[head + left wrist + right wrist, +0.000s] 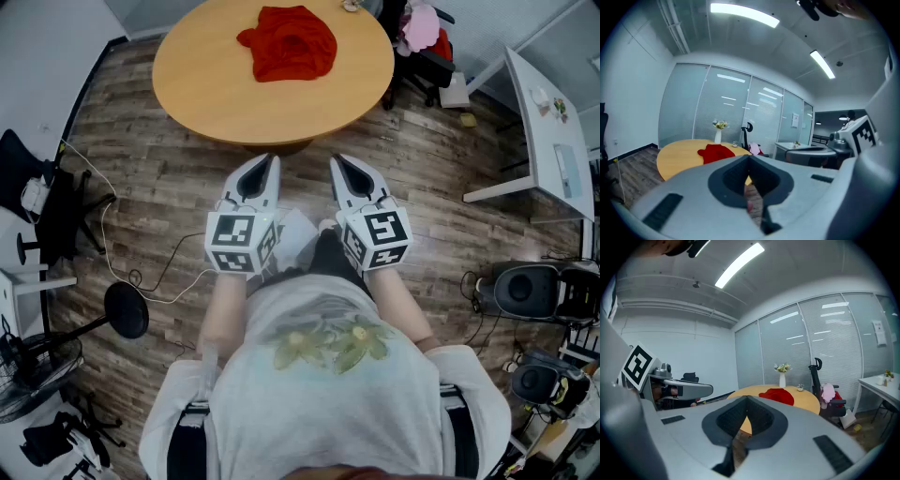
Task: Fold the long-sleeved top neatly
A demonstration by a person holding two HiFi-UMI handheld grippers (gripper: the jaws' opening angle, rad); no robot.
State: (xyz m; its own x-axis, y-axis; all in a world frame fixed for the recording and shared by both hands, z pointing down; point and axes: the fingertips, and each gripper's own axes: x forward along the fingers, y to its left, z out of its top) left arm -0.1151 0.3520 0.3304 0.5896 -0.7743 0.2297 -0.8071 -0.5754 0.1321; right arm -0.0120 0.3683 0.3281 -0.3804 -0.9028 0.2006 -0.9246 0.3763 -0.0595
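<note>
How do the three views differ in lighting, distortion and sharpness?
Head view: even light, sharp, the red top clear on the round table, edges bowed. Left gripper view: heavy fisheye, dark corners, bluish cast, bright ceiling strip. Right gripper view: same fisheye and vignette.

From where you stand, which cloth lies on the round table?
The red top, crumpled on the round wooden table. The pink cloth instead hangs on a dark chair beside the table.
</note>
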